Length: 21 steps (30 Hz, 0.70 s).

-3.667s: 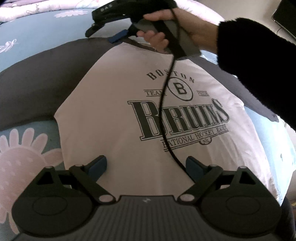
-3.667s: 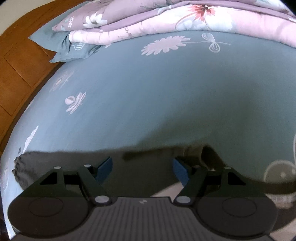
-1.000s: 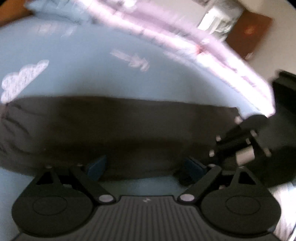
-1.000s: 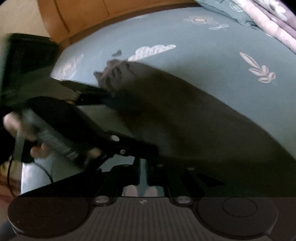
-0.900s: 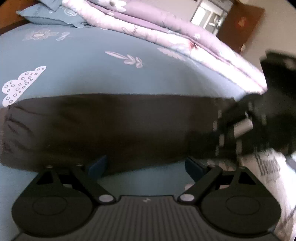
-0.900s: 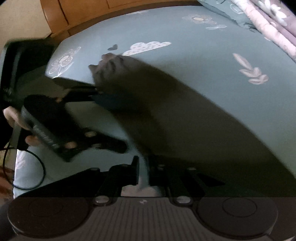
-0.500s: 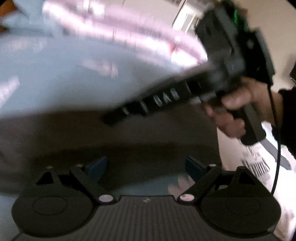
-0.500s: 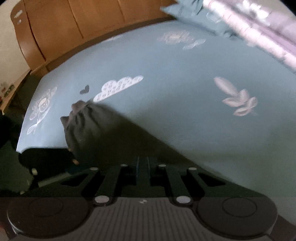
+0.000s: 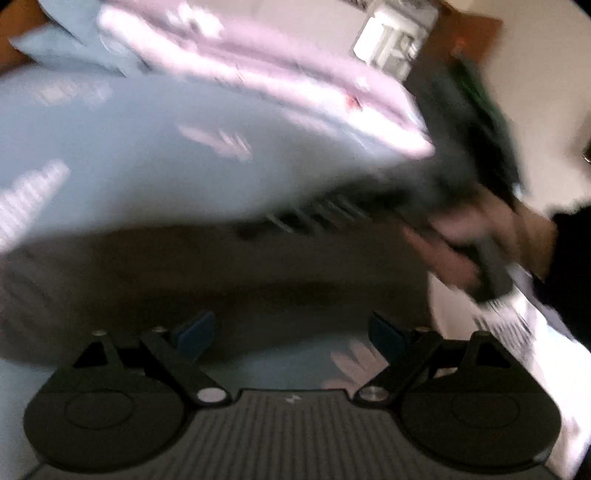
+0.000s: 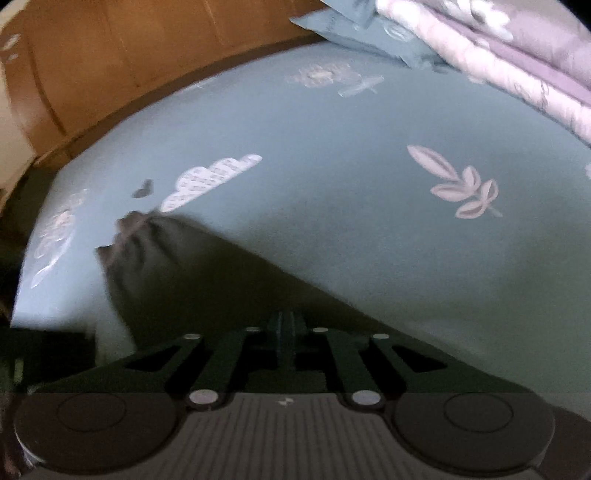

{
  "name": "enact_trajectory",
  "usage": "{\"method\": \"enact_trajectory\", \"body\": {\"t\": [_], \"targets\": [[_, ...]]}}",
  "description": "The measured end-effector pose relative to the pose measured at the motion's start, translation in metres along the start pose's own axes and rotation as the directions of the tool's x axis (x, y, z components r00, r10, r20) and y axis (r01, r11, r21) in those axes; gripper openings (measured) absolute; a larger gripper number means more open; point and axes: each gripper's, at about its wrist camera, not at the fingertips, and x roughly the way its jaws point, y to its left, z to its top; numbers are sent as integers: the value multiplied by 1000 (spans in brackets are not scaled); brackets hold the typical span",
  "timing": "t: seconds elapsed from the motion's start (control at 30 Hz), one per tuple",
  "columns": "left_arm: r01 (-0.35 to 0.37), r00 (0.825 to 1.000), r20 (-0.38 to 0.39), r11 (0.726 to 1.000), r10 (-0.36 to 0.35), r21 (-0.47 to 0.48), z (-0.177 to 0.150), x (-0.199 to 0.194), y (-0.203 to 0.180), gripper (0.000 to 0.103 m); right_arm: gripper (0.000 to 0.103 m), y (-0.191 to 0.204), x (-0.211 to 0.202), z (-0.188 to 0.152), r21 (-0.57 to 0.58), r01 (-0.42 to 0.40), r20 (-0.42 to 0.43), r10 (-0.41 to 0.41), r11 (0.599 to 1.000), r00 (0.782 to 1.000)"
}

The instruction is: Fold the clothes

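Observation:
The raglan shirt lies on the bed, with its white printed body (image 9: 517, 332) at the right of the left wrist view and a long dark sleeve (image 9: 221, 273) stretched across the middle. My left gripper (image 9: 290, 332) is open just above the sleeve's near edge, nothing between its blue pads. A hand (image 9: 461, 251) holds my right gripper (image 9: 258, 229), blurred, over the sleeve's far edge. In the right wrist view my right gripper (image 10: 286, 328) is shut on the dark sleeve (image 10: 192, 273), which runs away to its gathered cuff (image 10: 133, 229).
A blue sheet (image 10: 369, 206) with cloud and leaf prints covers the bed. A folded pink and purple quilt (image 10: 517, 55) and a blue pillow (image 10: 369, 29) lie along the far side. A wooden headboard (image 10: 129, 66) borders the bed.
My right gripper, shut on the sleeve, has drawn up and back, so more sheet shows beyond the cuff. The left gripper stays open over the sleeve; its view is blurred by motion.

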Motion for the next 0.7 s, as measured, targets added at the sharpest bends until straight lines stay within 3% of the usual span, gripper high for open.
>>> {"method": "enact_trajectory", "body": {"t": [0.1, 0.2, 0.33, 0.47, 0.57, 0.7], "targets": [[-22, 1000, -3, 993, 21, -117, 6, 10, 25, 90, 8, -2, -15, -16, -13, -28, -6, 27, 1000, 1000], [-29, 998, -64, 982, 17, -187, -3, 20, 42, 89, 8, -6, -8, -34, 7, -24, -47, 24, 1000, 999], [-39, 997, -67, 992, 31, -117, -17, 8, 31, 90, 8, -10, -4, -54, 59, -19, 16, 18, 998, 1000], [-47, 994, -102, 993, 35, -113, -18, -5, 27, 88, 9, 0, -17, -66, 65, 18, 90, -24, 998, 996], [-75, 997, -20, 993, 74, -87, -1, -17, 31, 89, 11, 12, -34, -66, 35, -2, 162, -4, 999, 987], [-136, 991, -17, 984, 135, -118, 0, -10, 53, 90, 13, 26, -27, -65, 26, -14, 129, 11, 1000, 992]]}}
